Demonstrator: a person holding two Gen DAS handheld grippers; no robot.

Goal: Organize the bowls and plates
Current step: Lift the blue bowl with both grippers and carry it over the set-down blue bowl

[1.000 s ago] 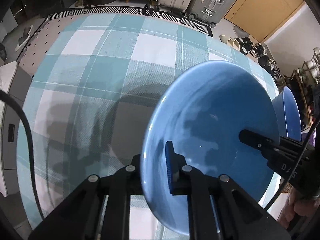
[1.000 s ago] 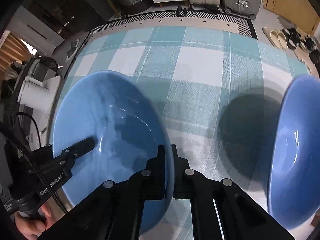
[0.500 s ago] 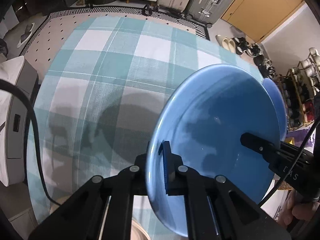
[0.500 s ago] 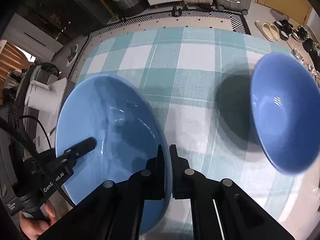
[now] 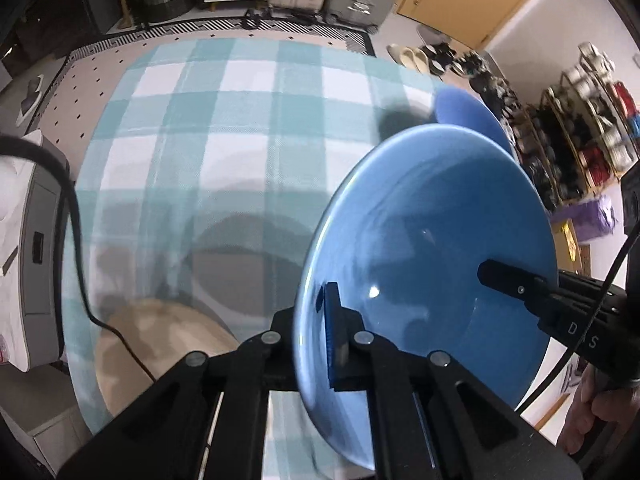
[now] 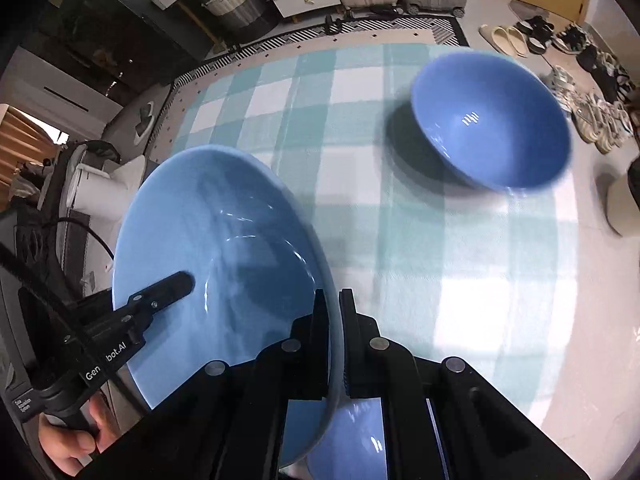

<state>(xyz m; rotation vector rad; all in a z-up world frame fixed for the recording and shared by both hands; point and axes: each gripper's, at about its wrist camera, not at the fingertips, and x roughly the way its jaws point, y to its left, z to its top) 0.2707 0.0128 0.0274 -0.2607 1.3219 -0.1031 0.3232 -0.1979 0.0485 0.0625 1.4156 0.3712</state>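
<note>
Both grippers hold one wide blue plate (image 5: 432, 240), lifted above the teal checked tablecloth (image 5: 224, 128). My left gripper (image 5: 316, 320) is shut on its near rim; my right gripper (image 6: 334, 320) is shut on the opposite rim of the plate (image 6: 216, 248). The right gripper's finger also shows in the left wrist view (image 5: 516, 284). A deep blue bowl (image 6: 492, 128) sits on the cloth at the far right; its rim peeks behind the plate in the left wrist view (image 5: 468, 112). Another blue dish (image 6: 352, 444) shows below the right gripper.
A beige round dish (image 5: 160, 352) lies on the cloth under the left gripper. A white appliance (image 5: 28, 256) with a black cable stands at the table's left edge. Suitcases, drawers, shoes and a shoe rack surround the table on the floor.
Both grippers have pulled back and up with the plate. The blue bowl now sits farther away on the cloth, and the beige dish has come into the left wrist view.
</note>
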